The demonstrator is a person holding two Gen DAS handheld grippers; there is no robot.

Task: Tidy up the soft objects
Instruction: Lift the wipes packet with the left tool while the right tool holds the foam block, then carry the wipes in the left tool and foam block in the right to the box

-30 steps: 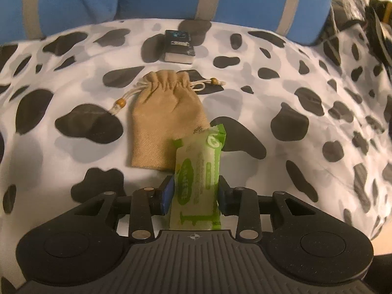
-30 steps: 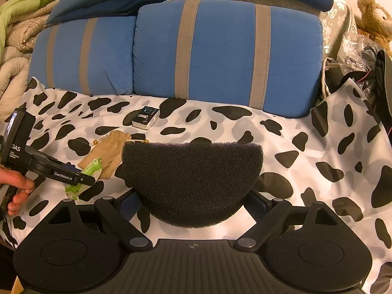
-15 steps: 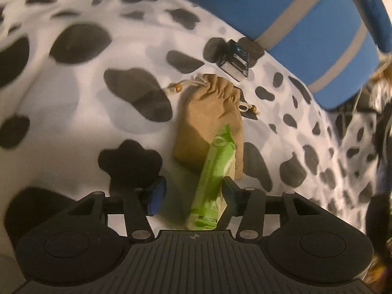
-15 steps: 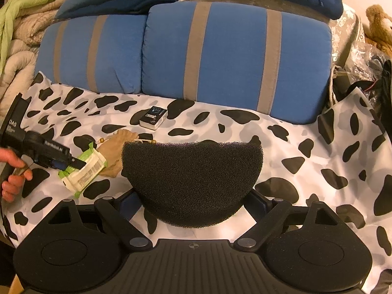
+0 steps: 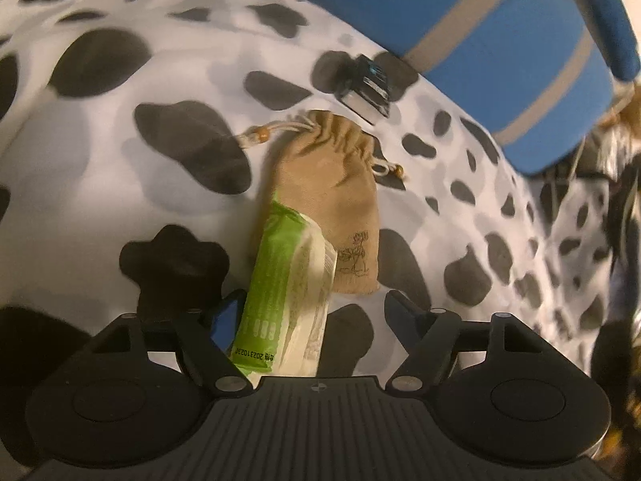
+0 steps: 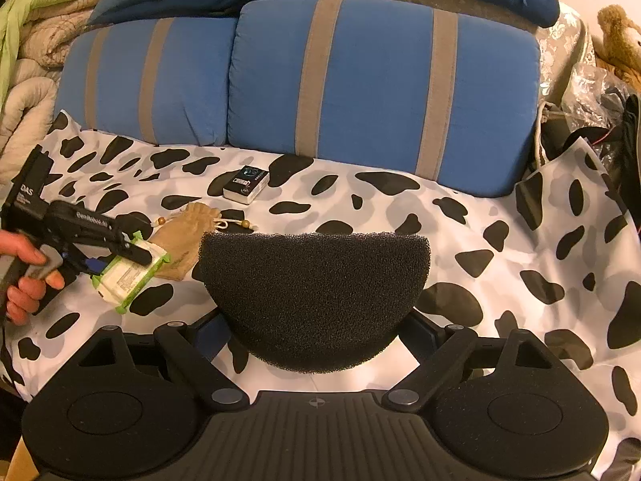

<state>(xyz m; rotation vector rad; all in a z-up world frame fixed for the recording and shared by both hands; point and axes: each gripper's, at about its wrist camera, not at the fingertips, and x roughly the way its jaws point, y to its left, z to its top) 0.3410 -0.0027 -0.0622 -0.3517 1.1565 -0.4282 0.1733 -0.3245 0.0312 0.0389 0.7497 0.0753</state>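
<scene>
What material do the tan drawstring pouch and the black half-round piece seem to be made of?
The tan pouch: woven cloth, probably cotton or linen, matte; a fine weave and gathered folds at its neck show. The black half-round piece: open-cell foam or sponge, matte; its surface is rough and full of tiny pores.

Each handheld unit is matte black plastic. The left gripper [image 5: 310, 312] and the right gripper [image 6: 316, 328] share one build: a ribbed central housing with a small crosshair mark at its front edge, flanked by two rounded lobes, each with a shallow circular recess. Angled link arms run forward from silver rivet-like pivots, and blue pads line the inner faces of the fingers [image 5: 224, 316]. From the right wrist camera, the left unit's side carries white lettering, partly legible, and a grey trigger under the bare hand [image 6: 24, 276].
</scene>
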